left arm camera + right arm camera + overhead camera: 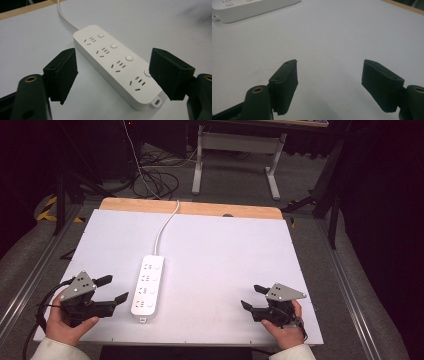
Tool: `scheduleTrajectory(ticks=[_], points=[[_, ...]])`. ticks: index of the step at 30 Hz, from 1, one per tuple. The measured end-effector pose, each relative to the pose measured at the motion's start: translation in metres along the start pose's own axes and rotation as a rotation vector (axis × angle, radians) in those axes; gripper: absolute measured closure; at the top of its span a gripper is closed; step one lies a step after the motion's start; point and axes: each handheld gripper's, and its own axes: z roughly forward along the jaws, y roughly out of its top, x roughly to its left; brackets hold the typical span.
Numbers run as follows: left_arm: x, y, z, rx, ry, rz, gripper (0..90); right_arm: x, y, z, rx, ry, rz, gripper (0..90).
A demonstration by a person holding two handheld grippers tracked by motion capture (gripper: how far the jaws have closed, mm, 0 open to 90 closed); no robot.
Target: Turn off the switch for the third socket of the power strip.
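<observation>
Both tools, left tool and right tool, gape empty beside one four-socket power strip.

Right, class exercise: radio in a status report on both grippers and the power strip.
Left gripper open, aimed at the power strip. Right gripper open, empty, over bare table. Strip flat, cord trailing away. Nothing in the way.

Dim surroundings, bright table, soft focus

White power strip flat on the white table.
It lies lengthwise, left of centre, sockets and round buttons facing up (four of each), a small tab at its near end; its white cord runs from the far end toward the table's far edge.
</observation>
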Motion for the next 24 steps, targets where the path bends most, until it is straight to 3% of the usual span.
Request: scheduleTrajectory(ticks=[24], points=[[-0.013,0.031,0.029,0.009,-0.052,0.029,25.0,0.000,0.000,0.001,0.005,0.007,0.000,29.6]])
